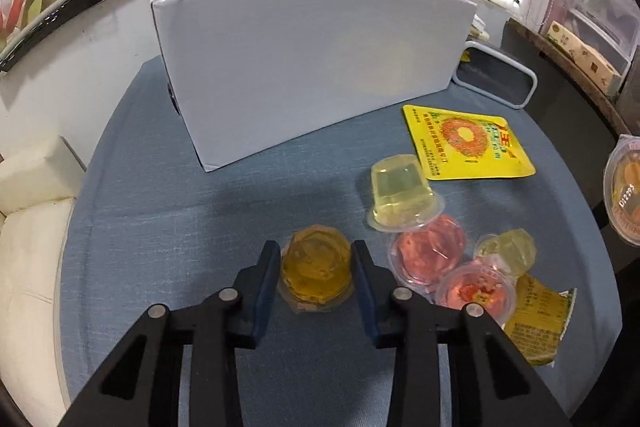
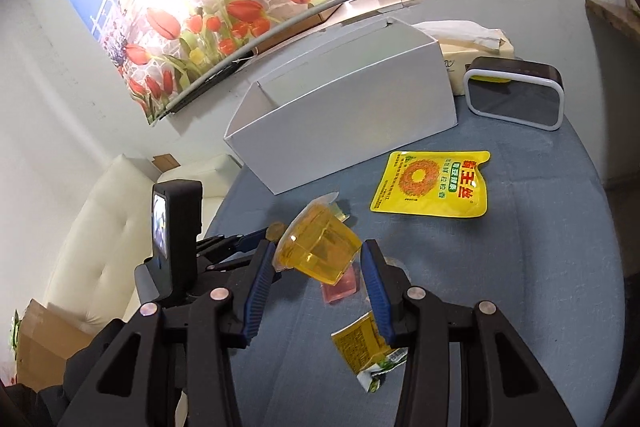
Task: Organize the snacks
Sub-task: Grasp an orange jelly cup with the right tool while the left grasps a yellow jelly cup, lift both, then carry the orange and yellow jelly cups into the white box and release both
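Observation:
My left gripper (image 1: 316, 259) straddles an amber jelly cup (image 1: 316, 269) standing upside down on the blue table; its pads (image 1: 267, 277) touch the cup's sides. My right gripper (image 2: 318, 259) is shut on an orange jelly cup (image 2: 322, 249), tilted and lifted above the table; this cup shows at the right edge of the left wrist view (image 1: 624, 199). A white open box (image 1: 312, 67) (image 2: 340, 115) stands at the back. A pale yellow cup (image 1: 402, 193), two pink cups (image 1: 430, 255) (image 1: 476, 287), another pale cup (image 1: 510, 249) and two yellow packets (image 1: 466, 143) (image 1: 538, 323) lie on the table.
A black device with a white rim (image 2: 516, 97) and a tissue box (image 2: 476, 51) stand right of the white box. A white sofa (image 1: 28, 227) lies left of the table. The left gripper's camera (image 2: 174, 227) sits left of my right gripper.

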{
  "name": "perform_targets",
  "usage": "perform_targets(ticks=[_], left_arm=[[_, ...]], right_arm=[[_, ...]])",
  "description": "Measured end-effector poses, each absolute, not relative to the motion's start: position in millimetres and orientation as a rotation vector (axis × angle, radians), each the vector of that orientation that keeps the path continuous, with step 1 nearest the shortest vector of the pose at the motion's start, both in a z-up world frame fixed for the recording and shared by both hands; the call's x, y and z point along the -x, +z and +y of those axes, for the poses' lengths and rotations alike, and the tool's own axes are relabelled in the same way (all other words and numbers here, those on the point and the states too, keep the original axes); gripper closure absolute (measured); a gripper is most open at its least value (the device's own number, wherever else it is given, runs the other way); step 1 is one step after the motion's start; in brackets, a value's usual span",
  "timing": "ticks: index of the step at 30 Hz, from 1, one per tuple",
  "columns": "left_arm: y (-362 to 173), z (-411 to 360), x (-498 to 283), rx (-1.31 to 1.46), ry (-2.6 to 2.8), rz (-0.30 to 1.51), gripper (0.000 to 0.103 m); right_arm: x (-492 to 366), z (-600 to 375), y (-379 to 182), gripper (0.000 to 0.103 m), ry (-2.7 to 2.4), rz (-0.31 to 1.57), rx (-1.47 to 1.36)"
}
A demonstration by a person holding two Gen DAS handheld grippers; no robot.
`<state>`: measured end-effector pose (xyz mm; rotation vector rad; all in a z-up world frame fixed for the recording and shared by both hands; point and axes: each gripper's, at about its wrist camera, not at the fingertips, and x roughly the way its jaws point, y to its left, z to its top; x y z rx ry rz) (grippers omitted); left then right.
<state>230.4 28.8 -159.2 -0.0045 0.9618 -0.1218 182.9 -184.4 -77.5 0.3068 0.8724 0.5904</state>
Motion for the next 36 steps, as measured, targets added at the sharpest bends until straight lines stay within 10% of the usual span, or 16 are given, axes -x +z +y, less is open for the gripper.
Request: perform_targets(ticks=[10, 13, 21, 22, 27, 36], left_arm=[[-118, 28, -209, -0.031, -0.126, 0.864, 0.063], [-92, 28, -205, -0.029, -0.129, 0.812, 0.080], [-60, 47, -212, 0.012, -0.156, 0.775, 0.087], [-67, 55, -215, 0.032, -0.140, 0.795, 0.084], [-102, 63, -221, 0.046, -0.110, 0.859, 0.006], [-138, 33, -249, -0.036, -0.130, 0.905, 0.000]], right_arm=[[-181, -181, -69, 0.055, 0.611, 0.846, -0.293], [-187, -177, -61, 0.055, 0.616, 0.830, -0.278], [-205, -165, -43, 0.055, 0.619, 0.805, -0.246], [-204, -164, -43, 0.055, 0.614, 0.800, -0.236], [-205, -162, -53, 0.055, 0.620, 0.817, -0.252], [-198, -169, -56, 0.055, 0.619, 0.815, -0.268]])
